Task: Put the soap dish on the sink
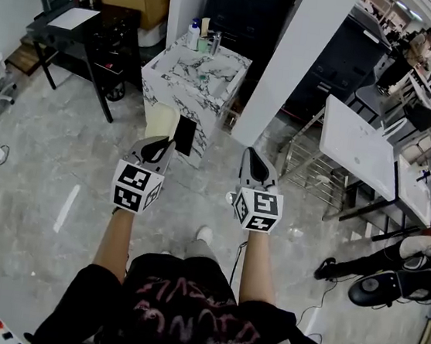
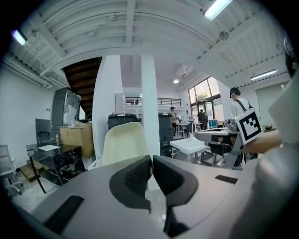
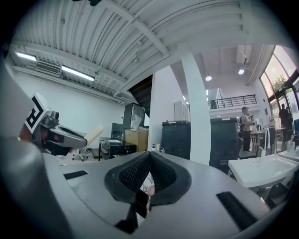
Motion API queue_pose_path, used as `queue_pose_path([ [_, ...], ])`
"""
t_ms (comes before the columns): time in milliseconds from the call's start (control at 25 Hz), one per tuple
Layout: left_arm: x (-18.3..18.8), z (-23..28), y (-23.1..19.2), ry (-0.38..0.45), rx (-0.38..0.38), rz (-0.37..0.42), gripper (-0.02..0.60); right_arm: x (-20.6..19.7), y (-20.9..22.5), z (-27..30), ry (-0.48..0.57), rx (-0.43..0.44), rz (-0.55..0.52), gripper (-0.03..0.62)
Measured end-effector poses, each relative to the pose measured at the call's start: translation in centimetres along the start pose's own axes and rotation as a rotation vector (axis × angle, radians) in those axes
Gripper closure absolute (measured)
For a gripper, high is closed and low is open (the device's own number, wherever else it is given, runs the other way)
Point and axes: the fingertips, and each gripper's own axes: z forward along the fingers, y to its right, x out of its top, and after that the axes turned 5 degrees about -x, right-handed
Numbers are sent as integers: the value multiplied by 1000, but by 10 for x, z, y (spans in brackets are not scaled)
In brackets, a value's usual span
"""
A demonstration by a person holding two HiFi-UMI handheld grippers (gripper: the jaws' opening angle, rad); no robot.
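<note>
While well short of the marble counter (image 1: 175, 84) and its sink (image 1: 205, 76), holds the dish (image 2: 124, 144) upright in the left gripper (image 2: 152, 163), pinched tight on the lower edge. Looks cream, plain and matte, with rounded top corners and a slightly curved face. Hangs over grey floor (image 1: 46, 154), between gripper and counter in the head view. Shows the right gripper (image 3: 148, 161) pressed together, empty. Bears bottles (image 1: 193, 34) along the counter's back edge.
</note>
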Motion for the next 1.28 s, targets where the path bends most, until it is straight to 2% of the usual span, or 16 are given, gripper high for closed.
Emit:
queue_pose_path([
  [280,3,14,-8,5,-14,12,551,-4,4,17,3,-11,4,580],
  [560,-2,50,-31,-27,-16,14,551,-14,15,63,-8,-4,24,580],
  [960,-11,133,-81,-82,-22,-6,551,-32,47,150,-46,-12,24,580],
  [1280,-3,207,-110,-103,-27,-25,552,-37,95,217,-82,-30,18,580],
])
